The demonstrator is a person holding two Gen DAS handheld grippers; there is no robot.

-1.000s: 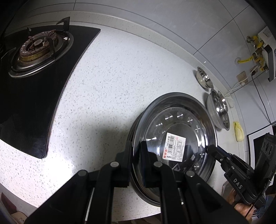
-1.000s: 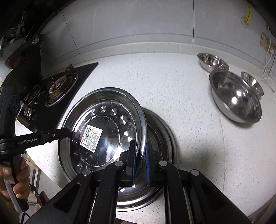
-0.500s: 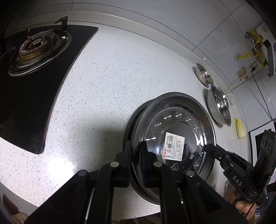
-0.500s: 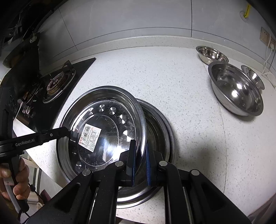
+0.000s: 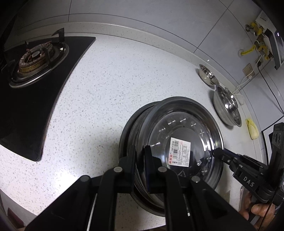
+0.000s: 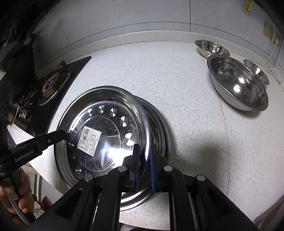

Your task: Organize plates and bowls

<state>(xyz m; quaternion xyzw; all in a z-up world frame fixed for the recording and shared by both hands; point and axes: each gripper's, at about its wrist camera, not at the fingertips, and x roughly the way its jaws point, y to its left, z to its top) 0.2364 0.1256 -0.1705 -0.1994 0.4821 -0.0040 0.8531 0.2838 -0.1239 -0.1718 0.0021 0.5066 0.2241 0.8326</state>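
Note:
A steel plate with a barcode sticker hangs tilted just above a second steel plate lying on the counter. My left gripper is shut on the labelled plate's near rim. My right gripper is shut on the opposite rim. Each gripper shows in the other's view, the right one in the left wrist view and the left one in the right wrist view. A large steel bowl and two small steel bowls stand at the back right.
A black gas hob with a burner lies on the left of the speckled white counter. The tiled wall rises behind. Sockets and cables are near the bowls. The counter's front edge is close under both grippers.
The labelled plate, held by both grippers, has shifted slightly over the lower plate and come lower; both grippers stay shut on its rim.

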